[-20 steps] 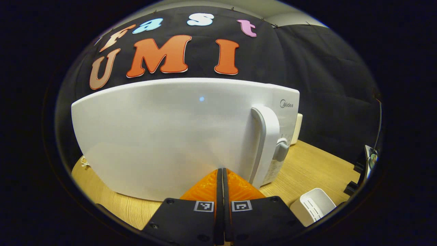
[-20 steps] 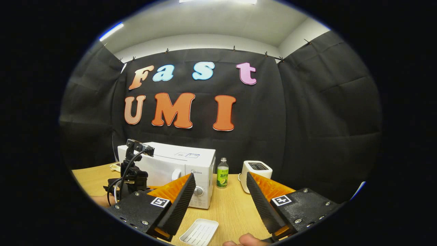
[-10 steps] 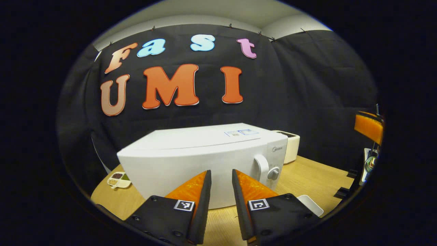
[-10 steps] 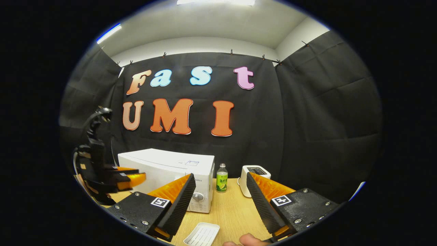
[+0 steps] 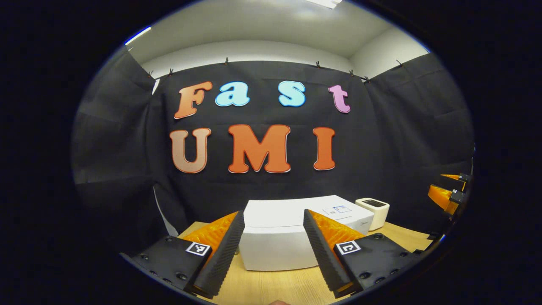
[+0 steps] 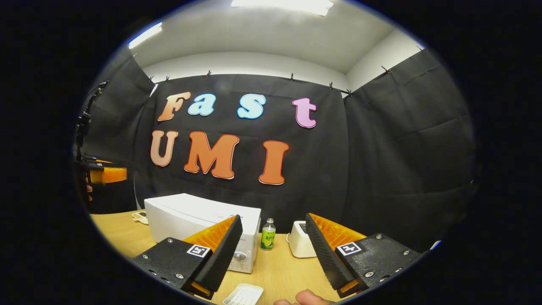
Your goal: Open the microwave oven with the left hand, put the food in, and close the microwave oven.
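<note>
sitting beside the microwave (image 6: 199, 220), a bottle (image 6: 267, 239) in right gripper view.

Wooden bench (image 6: 279, 271) with appliances and small items

The white microwave oven (image 6: 186, 218) stands left of a green bottle (image 6: 267, 234) and a white toaster (image 6: 300, 245); a white slotted tray (image 6: 243, 294) lies near, a small dish (image 6: 139, 217) far left.

each gripper (image 5: 273, 250) (image 6: 273, 250) is built on black plates studded with small screws, each marked by a square black-and-white tag; ribbed wedge-shaped fingers (image 5: 222, 254) are fitted.
</note>
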A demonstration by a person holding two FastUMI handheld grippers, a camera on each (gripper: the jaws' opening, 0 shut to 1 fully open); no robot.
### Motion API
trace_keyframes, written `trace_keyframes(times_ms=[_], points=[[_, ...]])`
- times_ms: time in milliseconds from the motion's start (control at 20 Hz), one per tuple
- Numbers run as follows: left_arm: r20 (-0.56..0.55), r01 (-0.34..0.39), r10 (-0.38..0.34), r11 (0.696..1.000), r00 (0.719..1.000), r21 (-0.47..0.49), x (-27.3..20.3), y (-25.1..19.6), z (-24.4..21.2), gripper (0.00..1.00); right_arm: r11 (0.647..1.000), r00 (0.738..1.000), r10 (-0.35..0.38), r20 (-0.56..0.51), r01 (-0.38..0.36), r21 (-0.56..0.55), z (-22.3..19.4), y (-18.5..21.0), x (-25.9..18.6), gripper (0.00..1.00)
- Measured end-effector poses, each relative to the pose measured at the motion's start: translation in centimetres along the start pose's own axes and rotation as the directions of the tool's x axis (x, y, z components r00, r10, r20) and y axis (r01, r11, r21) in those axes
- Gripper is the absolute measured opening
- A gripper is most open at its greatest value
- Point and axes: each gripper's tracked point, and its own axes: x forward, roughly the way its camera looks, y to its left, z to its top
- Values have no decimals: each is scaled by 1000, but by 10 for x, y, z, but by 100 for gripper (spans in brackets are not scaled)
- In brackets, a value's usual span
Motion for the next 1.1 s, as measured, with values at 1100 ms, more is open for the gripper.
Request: trace_keyframes(times_ms=[1100], points=[[151,-220,213,975,965,31,-72,97,96,94,996,992,88,91,-88,-6,75,15,-4,94]])
